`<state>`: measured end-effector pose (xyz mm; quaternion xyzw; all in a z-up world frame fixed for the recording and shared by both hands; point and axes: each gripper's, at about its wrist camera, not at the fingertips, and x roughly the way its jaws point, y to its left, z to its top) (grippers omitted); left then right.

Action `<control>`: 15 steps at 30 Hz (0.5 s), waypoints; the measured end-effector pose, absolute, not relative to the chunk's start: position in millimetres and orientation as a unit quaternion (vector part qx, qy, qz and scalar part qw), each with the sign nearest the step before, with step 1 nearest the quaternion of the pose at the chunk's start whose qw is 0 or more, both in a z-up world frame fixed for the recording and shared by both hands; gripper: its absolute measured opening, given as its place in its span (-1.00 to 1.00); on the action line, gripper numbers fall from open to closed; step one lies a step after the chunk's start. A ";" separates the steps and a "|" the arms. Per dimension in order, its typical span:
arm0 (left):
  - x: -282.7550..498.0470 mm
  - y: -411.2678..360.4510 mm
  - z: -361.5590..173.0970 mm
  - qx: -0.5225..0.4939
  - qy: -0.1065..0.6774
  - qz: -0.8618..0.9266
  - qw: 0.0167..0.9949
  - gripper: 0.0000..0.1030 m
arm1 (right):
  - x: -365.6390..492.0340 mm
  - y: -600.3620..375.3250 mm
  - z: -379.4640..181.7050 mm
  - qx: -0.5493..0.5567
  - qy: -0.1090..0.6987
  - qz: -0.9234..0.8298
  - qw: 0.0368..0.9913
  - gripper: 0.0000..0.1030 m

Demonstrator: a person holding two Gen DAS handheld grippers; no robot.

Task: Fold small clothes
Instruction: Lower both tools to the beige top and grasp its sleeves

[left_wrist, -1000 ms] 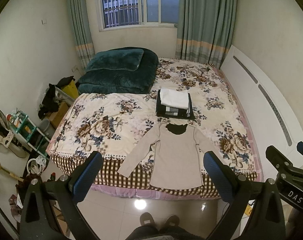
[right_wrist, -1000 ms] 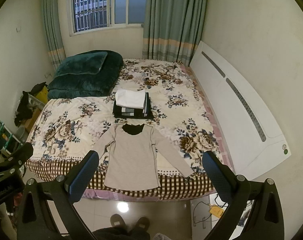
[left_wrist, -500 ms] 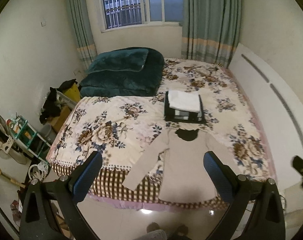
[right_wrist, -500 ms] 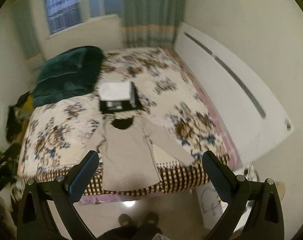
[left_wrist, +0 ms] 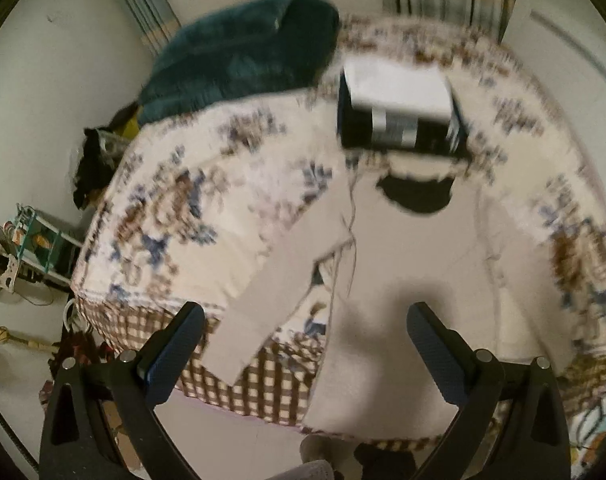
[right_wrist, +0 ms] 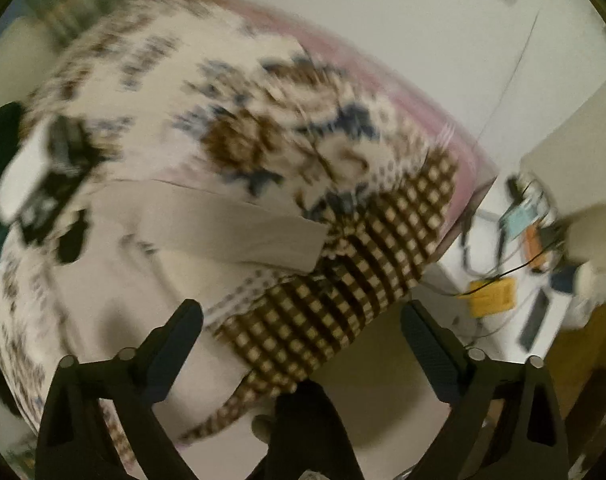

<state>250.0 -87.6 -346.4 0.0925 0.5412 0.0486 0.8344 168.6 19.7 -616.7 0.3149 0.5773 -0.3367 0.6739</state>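
Note:
A beige long-sleeved top (left_wrist: 415, 264) with a black collar lies flat on the floral bedspread (left_wrist: 191, 200), hem at the bed's near edge. My left gripper (left_wrist: 303, 344) is open and empty, above the gap between the top's left sleeve and its body. In the right wrist view the top's right sleeve (right_wrist: 231, 228) stretches toward the bed corner. My right gripper (right_wrist: 303, 344) is open and empty above the checked bed border (right_wrist: 343, 280), just below that sleeve's cuff. Both views are blurred by motion.
A stack of folded clothes (left_wrist: 399, 112) sits beyond the top's collar. A dark green quilt (left_wrist: 239, 48) lies at the far left of the bed. Shelves and clutter (left_wrist: 35, 240) stand left of the bed; cables and small items (right_wrist: 523, 248) lie on the floor at its right.
Both grippers have moved forward and down toward the bed. The left now hangs over the top's left side; the right has swung right, toward the right sleeve and bed corner.

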 end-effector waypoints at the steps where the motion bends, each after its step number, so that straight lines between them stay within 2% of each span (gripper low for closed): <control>1: 255.5 -90.4 -364.8 0.096 0.552 0.052 0.827 1.00 | 169.4 5.9 -647.5 0.330 0.582 -0.341 0.660 0.89; 5: 276.0 -99.3 -438.0 0.118 0.582 0.064 0.802 1.00 | 169.2 -25.1 -748.8 0.402 0.588 -0.354 0.607 0.89; 9: 289.2 -97.5 -490.0 0.123 0.598 0.073 0.789 1.00 | 169.3 -30.8 -805.4 0.437 0.584 -0.368 0.577 0.89; 11: 294.5 -92.5 -511.2 0.117 0.606 0.077 0.783 1.00 | 171.4 -32.7 -830.0 0.452 0.574 -0.377 0.569 0.83; 14: 296.3 -83.1 -533.2 0.108 0.616 0.078 0.776 1.00 | 177.2 -28.0 -845.4 0.467 0.554 -0.387 0.571 0.50; 15: 295.6 -79.1 -538.3 0.106 0.617 0.079 0.776 1.00 | 180.1 -24.3 -842.4 0.461 0.544 -0.391 0.582 0.19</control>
